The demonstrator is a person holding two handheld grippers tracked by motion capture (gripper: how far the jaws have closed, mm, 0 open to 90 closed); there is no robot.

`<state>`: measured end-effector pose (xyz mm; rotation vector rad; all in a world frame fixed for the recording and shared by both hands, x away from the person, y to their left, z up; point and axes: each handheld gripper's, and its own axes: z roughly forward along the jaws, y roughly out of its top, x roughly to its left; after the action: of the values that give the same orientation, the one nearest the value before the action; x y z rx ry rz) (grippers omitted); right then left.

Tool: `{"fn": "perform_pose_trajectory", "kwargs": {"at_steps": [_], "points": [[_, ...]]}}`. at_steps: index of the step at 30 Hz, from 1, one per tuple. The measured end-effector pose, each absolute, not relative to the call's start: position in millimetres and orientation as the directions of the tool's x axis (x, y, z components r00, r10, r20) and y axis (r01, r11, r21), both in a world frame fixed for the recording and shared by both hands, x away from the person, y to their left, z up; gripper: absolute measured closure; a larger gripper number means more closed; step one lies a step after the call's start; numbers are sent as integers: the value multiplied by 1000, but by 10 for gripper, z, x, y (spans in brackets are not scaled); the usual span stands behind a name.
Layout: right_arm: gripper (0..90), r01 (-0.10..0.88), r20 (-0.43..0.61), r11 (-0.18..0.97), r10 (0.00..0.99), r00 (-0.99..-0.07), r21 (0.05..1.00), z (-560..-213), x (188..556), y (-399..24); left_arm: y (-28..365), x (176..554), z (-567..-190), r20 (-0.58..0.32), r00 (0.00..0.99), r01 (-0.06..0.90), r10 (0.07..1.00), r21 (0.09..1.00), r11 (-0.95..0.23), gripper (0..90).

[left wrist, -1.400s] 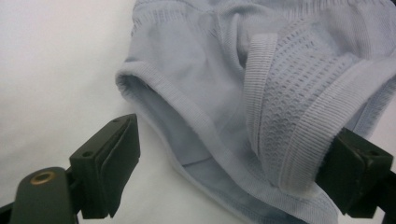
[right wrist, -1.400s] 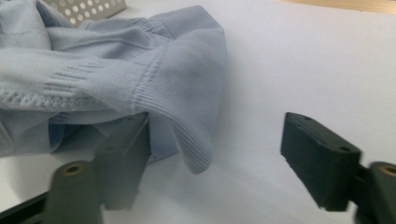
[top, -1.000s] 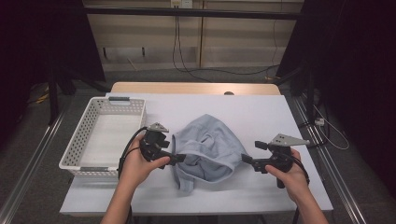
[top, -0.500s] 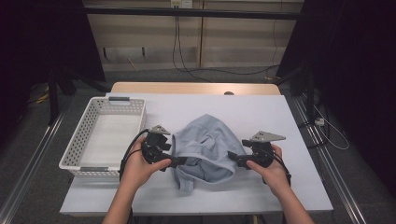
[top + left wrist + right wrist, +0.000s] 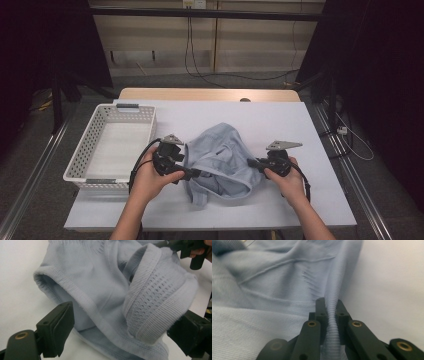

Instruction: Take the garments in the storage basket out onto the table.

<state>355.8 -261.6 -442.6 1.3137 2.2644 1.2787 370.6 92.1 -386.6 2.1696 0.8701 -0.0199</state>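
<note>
A garment (image 5: 222,157) lies crumpled on the bench (image 5: 280,120), about midway across it and toward the person's edge. A basket (image 5: 112,147) stands on the bench to the left of the garment, near it but apart, its long side running away from the person. The left gripper (image 5: 192,173) sits between basket and garment, at the garment's left edge; in the left gripper view a ribbed hem fold lies between its spread jaws. The right gripper (image 5: 252,162) is at the garment's right edge, its jaws having just closed on a ribbed hem (image 5: 332,315). Behind the bench, cables trail across the floor (image 5: 235,80).
</note>
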Motion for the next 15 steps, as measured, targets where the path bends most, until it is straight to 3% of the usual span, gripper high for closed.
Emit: {"fn": "perform_pose_trajectory", "kwargs": {"at_steps": [8,15], "points": [[860,584,205,96,881,-428,806,-4378,3586,-2993,1003,3682,-3867,-281,755,601,592,658,-454,123],[858,588,228,84,870,-436,805,-4379,3528,-3092,979,3656,-3913,-275,755,601,595,652,-462,131]]}}
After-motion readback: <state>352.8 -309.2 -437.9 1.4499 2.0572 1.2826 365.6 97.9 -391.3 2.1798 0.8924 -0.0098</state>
